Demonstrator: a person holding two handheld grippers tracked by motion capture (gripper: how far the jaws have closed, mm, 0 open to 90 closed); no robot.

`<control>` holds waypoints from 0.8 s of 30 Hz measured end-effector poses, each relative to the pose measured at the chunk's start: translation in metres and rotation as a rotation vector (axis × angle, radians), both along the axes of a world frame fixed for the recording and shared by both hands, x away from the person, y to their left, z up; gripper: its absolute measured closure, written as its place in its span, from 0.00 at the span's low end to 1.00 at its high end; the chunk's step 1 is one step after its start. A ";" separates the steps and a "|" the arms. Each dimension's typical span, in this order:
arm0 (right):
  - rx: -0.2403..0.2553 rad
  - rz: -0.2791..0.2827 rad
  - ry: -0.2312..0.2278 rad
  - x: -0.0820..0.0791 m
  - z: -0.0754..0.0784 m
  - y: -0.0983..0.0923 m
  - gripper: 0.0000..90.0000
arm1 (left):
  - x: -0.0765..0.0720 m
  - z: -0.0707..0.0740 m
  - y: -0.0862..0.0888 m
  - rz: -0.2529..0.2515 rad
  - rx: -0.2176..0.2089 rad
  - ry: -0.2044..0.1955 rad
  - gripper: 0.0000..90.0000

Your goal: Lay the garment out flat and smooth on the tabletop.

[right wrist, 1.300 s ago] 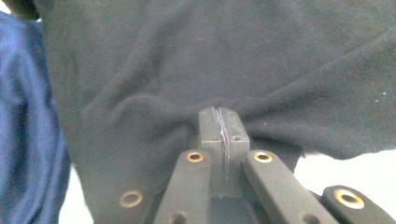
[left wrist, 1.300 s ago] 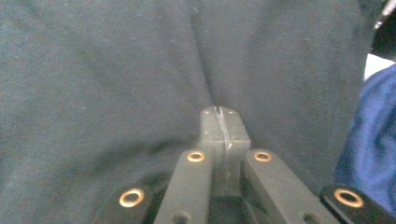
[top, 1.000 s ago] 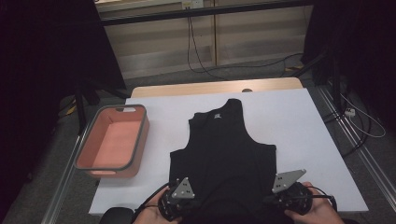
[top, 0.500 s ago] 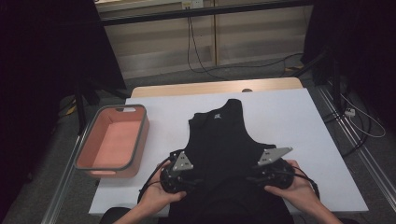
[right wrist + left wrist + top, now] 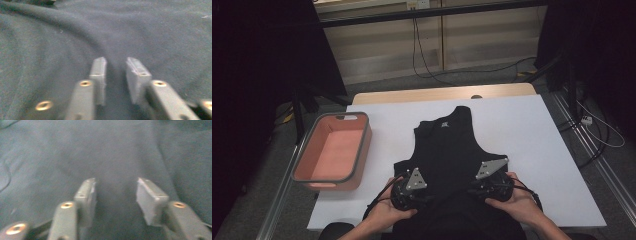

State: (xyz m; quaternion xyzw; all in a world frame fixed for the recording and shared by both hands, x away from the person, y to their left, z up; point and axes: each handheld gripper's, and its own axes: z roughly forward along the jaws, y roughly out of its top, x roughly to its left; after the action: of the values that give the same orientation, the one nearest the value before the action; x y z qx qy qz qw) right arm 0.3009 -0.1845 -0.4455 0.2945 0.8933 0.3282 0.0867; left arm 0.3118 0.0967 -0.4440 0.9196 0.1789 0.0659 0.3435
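Observation:
A black sleeveless top (image 5: 447, 150) lies flat on the white table (image 5: 522, 130), neck toward the far side. Both hands rest on its lower part. My left gripper (image 5: 428, 196) hovers over the cloth left of the middle; in the left gripper view its jaws (image 5: 116, 192) stand apart with dark cloth showing between them. My right gripper (image 5: 471, 190) sits right of the middle, and its jaws (image 5: 116, 72) stand a narrow gap apart over a soft fold of the top. The jaws of both have just been closing, with cloth under the gap and not pinched.
A pink bin (image 5: 332, 152) with a grey rim stands at the table's left edge. A wooden board (image 5: 437, 95) shows past the far edge. Cables (image 5: 597, 135) trail on the floor to the right, beside a metal rail.
Both hands have moved from the near edge farther onto the top. The right gripper has also shifted inward toward the left one.

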 end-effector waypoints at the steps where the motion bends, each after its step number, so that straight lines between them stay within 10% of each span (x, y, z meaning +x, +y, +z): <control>1: 0.005 0.000 0.001 0.001 0.000 0.000 0.93 | -0.001 -0.001 -0.001 0.000 -0.020 0.016 0.82; 4: 0.027 0.003 0.024 0.001 -0.001 -0.001 1.00 | -0.006 0.002 -0.003 0.002 0.017 0.019 1.00; 24: 0.031 -0.002 0.053 -0.053 0.003 -0.008 1.00 | -0.043 0.010 0.010 -0.064 0.064 0.097 1.00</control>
State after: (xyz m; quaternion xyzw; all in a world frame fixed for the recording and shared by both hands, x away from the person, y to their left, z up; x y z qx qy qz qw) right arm 0.2482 -0.1926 -0.4427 0.3053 0.8898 0.3339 0.0590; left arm 0.2691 0.1062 -0.4340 0.9376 0.1636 0.0158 0.3066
